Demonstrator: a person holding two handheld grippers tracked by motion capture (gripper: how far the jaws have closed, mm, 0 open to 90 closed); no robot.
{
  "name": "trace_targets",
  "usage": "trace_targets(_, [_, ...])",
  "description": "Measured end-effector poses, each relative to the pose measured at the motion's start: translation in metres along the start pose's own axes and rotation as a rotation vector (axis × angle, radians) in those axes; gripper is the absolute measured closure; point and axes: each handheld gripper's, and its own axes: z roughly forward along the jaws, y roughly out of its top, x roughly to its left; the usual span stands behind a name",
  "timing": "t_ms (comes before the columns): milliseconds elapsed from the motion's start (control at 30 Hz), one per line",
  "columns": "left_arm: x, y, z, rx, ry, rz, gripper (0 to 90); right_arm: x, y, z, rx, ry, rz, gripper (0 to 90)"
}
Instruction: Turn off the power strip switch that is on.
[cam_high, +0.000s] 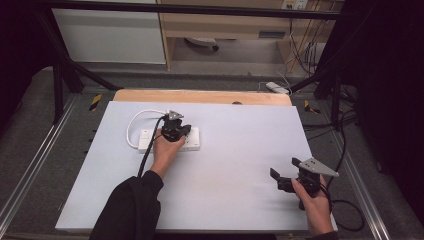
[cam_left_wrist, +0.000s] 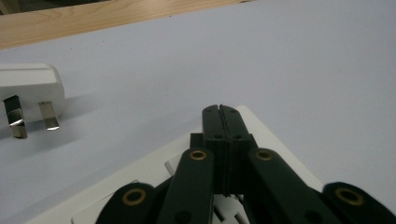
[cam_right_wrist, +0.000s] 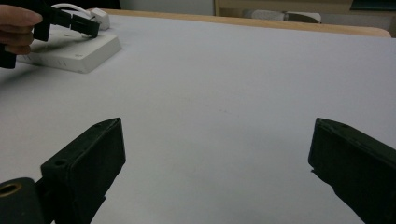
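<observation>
White tabletop (cam_high: 240, 165): left tool (cam_left_wrist: 220, 109) closed over unlabelled power strip (cam_high: 192, 142), right tool (cam_right_wrist: 215, 163) open

Black two-jaw left gripper (cam_high: 181, 131): flat matte linkage bars with brass-ringed pivot holes, small grey three-cornered plate on top, black cable trailing toward the near table edge. Black sleeve (cam_high: 131, 206) on that forearm. Right gripper (cam_high: 276, 176), well right of the sleeve: black blocky jaws, larger grey three-cornered plate with small holes, looping black cable.
</observation>
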Motion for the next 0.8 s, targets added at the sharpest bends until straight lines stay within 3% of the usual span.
trace_targets(800, [0.0021, 0.0009, -0.0071, -0.018, 0.002, -0.012, 90.0, -0.001, 0.0005, -0.0009, -0.006, -0.002, 0.007, 4.3])
